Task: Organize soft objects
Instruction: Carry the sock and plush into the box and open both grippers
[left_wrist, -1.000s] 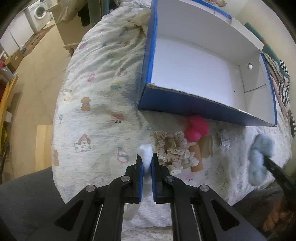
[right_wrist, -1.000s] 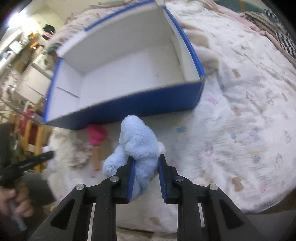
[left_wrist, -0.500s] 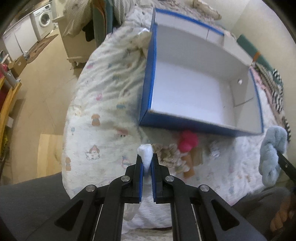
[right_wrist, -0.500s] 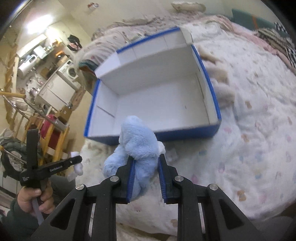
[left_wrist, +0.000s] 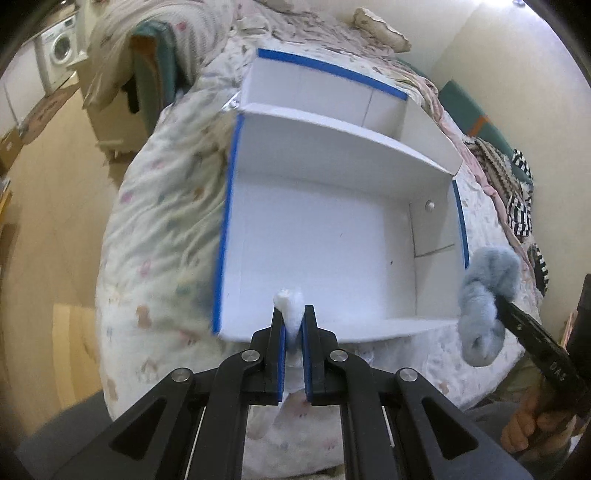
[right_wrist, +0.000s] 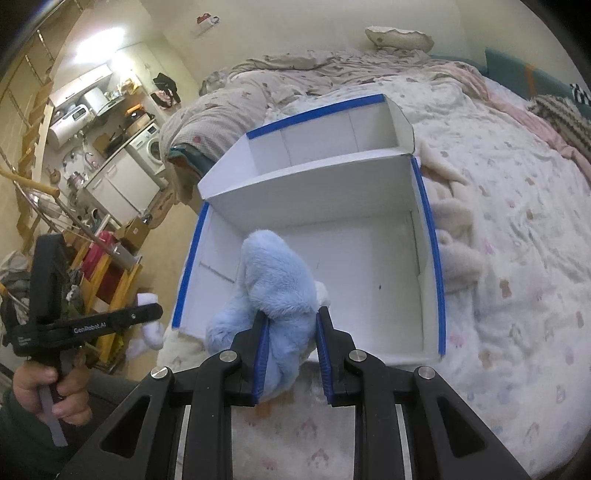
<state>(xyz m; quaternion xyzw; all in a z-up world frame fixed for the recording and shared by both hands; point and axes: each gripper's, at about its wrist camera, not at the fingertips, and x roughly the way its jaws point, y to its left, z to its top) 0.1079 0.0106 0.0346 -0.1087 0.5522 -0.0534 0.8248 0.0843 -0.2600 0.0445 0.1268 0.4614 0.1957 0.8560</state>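
Bed with a white quilt printed in small pastel figures (right_wrist: 524, 258): carries everything here. On it, a large open cardboard box, white inside with blue-taped rims (left_wrist: 325, 236), lid flap standing up at the far side; its floor is bare.

Right gripper (right_wrist: 291, 325): jaws moderately apart, clamped on a pale blue fluffy plush toy (right_wrist: 277, 280). Toy's long axis runs roughly along the fingers, its rounded end pointing forward and up over the box's near-left corner; a lobe hangs down left of the jaws. In the left wrist view the same toy hangs beside the box's near-right corner, outside the rim.

Left gripper (left_wrist: 293, 321): jaws nearly together, pinching a small white fluffy soft piece (left_wrist: 290, 304). Its tuft sticks up past the fingertips, long axis along the fingers, over the box's near wall. Lower part trails down between the jaws.
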